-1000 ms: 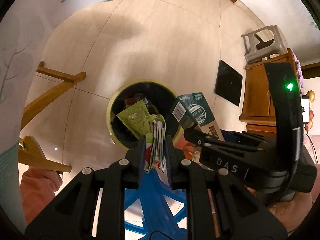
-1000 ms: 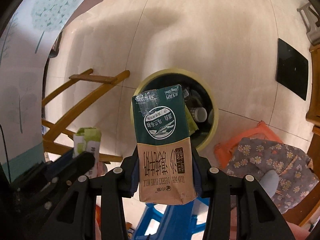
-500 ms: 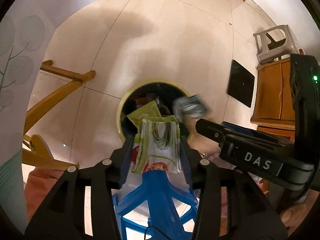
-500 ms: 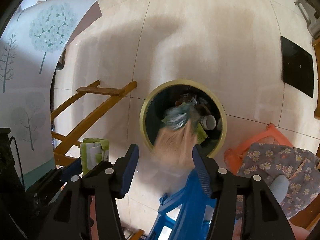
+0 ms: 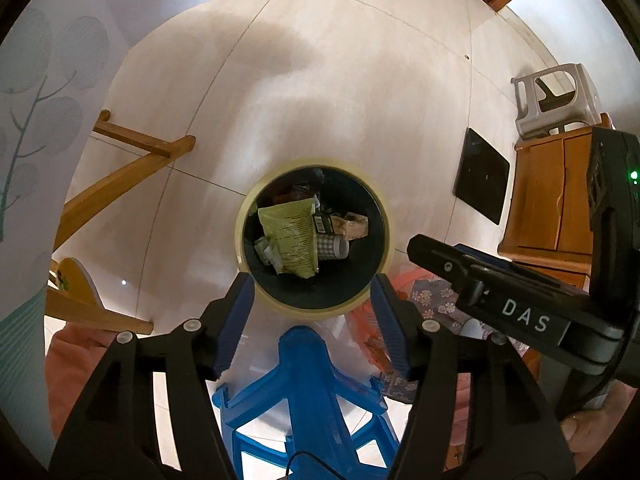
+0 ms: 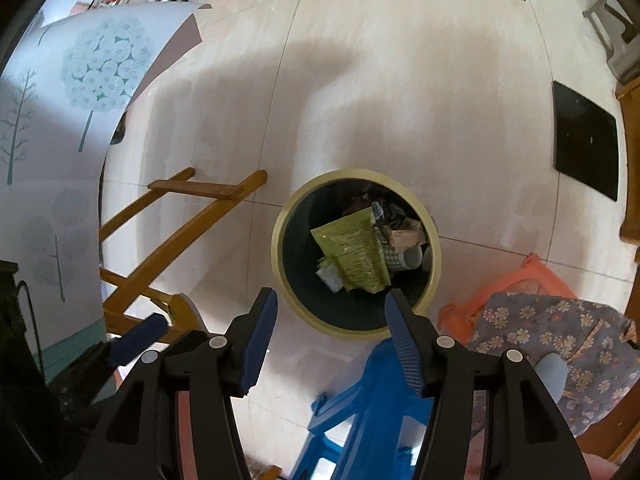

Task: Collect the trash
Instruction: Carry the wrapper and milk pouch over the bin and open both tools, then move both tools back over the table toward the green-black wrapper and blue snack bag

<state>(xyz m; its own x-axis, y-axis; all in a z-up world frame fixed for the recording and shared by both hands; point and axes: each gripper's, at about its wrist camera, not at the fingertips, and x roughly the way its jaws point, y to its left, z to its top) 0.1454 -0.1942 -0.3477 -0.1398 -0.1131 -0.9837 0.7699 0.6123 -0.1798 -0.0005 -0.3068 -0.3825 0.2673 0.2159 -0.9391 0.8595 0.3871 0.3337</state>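
Both tools hang above the bin [image 5: 386, 216], jaws spread apart and holding nothing: the left tool [image 5: 314, 306] at the lower centre of its frame, the right tool [image 6: 330, 320] likewise. The bin stands on the floor at frame centre, with a green pouch [image 5: 290, 236] on top of the trash and a carton [image 6: 406, 236] to its right. A blue stool [image 5: 308, 384] stands below.

Packets [image 5: 289, 236] lie in the bin [image 5: 244, 216], stool [image 5: 308, 376] just before it.
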